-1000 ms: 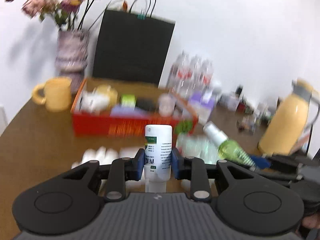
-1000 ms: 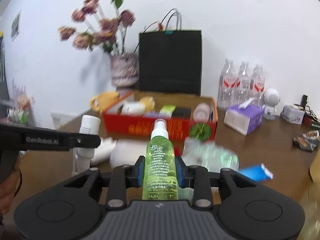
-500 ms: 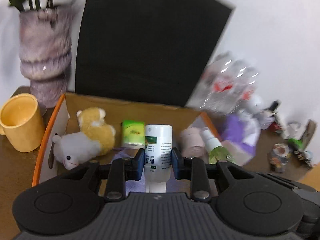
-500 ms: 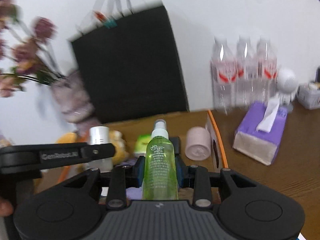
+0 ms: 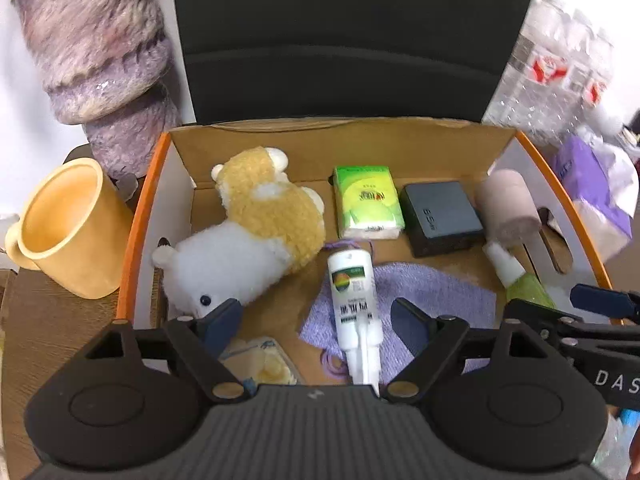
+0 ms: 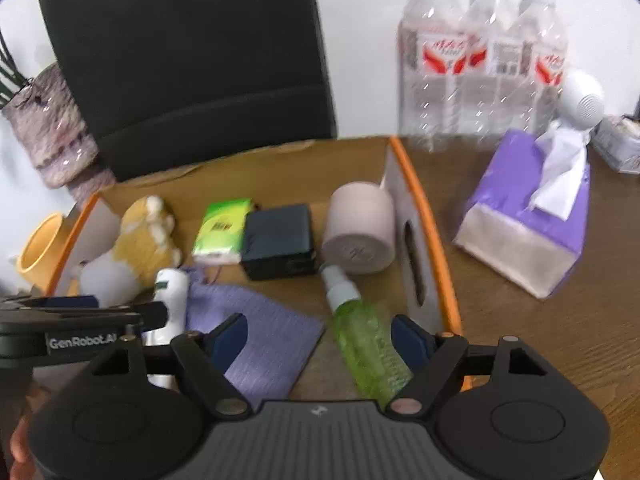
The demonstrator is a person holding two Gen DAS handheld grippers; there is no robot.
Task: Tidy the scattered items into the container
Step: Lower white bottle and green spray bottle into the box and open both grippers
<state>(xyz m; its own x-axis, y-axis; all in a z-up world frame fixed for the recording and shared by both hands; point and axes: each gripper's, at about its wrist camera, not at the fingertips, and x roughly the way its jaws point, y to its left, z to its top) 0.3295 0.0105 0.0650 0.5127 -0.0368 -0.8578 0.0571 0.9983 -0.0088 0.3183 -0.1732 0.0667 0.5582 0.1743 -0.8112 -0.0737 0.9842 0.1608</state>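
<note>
Both pairs of jaws are opening over the orange-rimmed cardboard box, and neither pair's pads press on anything. Between the spread jaws of the left gripper lies a white bottle with a green label, free of both pads, its cap pointing away, resting partly on a purple cloth on the box floor. Between the spread jaws of the right gripper lies a green spray bottle, clear of the pads, its white nozzle pointing away toward a pink roll at the box's right wall.

Ahead of the left jaws and to their left, a yellow-and-white plush toy lies in the box; straight ahead sit a green tissue pack and a dark blue block side by side. Outside the box, left of the left jaws, stands a yellow mug, with a purple vase behind it. Right of the right jaws, on the wooden table, sits a purple tissue box, water bottles behind it.
</note>
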